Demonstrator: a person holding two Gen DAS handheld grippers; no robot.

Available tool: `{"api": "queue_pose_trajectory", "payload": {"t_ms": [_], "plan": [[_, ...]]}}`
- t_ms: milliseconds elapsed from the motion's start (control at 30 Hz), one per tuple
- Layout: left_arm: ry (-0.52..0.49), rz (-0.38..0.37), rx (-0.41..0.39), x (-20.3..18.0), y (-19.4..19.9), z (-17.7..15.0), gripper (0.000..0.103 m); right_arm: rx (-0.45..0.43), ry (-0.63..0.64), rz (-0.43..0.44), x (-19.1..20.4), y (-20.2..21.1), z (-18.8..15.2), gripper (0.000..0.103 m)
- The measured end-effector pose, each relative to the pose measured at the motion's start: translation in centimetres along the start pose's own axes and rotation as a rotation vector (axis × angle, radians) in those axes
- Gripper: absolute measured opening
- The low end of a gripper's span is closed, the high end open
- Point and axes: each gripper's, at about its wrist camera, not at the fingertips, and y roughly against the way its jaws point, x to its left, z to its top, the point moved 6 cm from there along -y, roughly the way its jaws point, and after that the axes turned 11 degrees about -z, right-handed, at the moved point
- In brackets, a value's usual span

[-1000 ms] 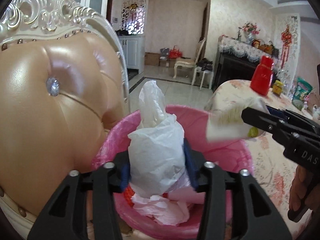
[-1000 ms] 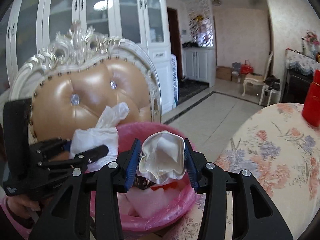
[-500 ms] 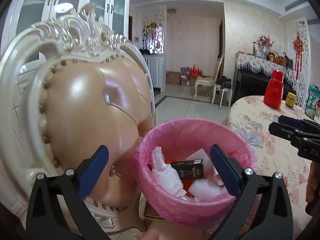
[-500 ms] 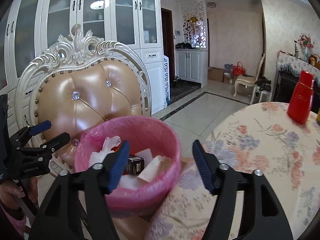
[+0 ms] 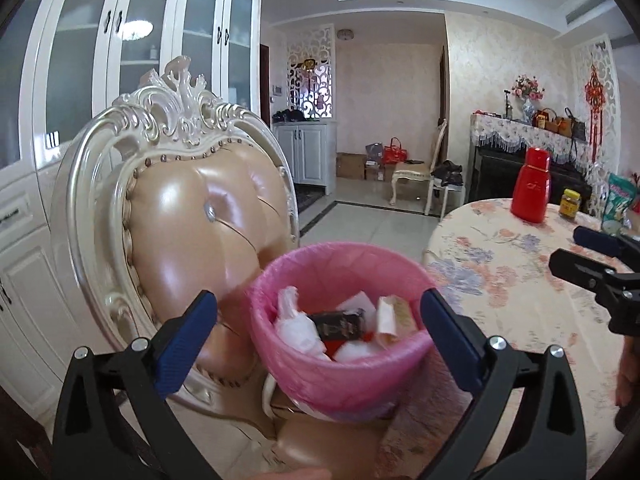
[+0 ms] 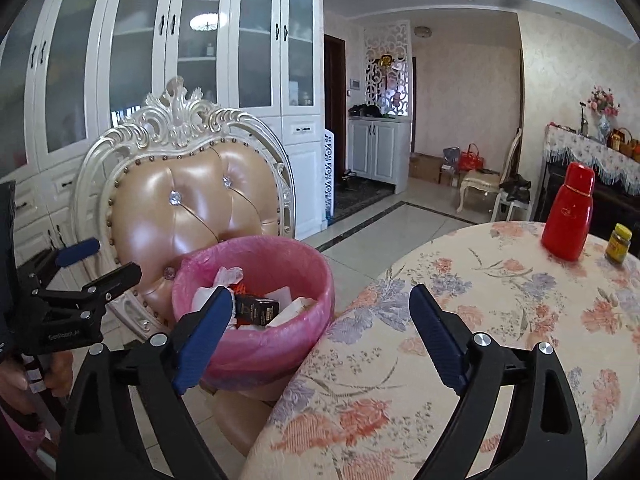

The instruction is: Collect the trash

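pink liner marks the bin (image 5: 340, 328) on the chair seat (image 6: 240, 412) beside the desk (image 6: 480, 320), with tissue, a dark box (image 5: 340, 324) and wrappers inside. left gripper (image 5: 316, 336) and right gripper (image 6: 320, 332) hang with jaws spread wide, empty. next pickup likely wants a wide, level approach over the desk.

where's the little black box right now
The black box lies inside the pink-lined bin on the chair seat, between the white bag on its left and a tan packet on its right.
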Motion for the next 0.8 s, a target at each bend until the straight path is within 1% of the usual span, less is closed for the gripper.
{"api": "queue_pose_trajectory", "payload": {"t_ms": [67, 233, 333, 467, 633, 700, 800], "plan": [[0.027, -0.01, 0.003, -0.5, 0.9, -0.4, 0.098, 0.0, 0.002, 0.013, -0.5, 0.7, -0.3, 0.084], [0.048, 0.014, -0.001, -2.5, 2.8, -1.0, 0.098, -0.003, 0.023, 0.036, -1.5, 1.7, -1.4, 0.084], [0.032, 0.049, -0.007, -4.1, 3.8, -1.4, 0.098, 0.003, 0.007, 0.045, -2.6, 2.0, -2.1, 0.084], [0.009, 0.082, -0.004, -5.4, 4.1, -2.2, 0.098, 0.01, 0.01, 0.061, -3.5, 2.4, -2.6, 0.084], [0.006, 0.072, -0.001, -6.8, 4.5, -2.6, 0.098, 0.016, 0.042, 0.077, -4.0, 2.7, -2.8, 0.084], [-0.004, 0.076, -0.003, -7.3, 4.7, -2.5, 0.098, 0.022, 0.054, 0.091, -4.1, 2.8, -2.9, 0.084], [-0.018, 0.092, -0.005, -7.9, 5.0, -2.6, 0.098, 0.028, 0.081, 0.088, -4.2, 2.9, -3.1, 0.084]]}}
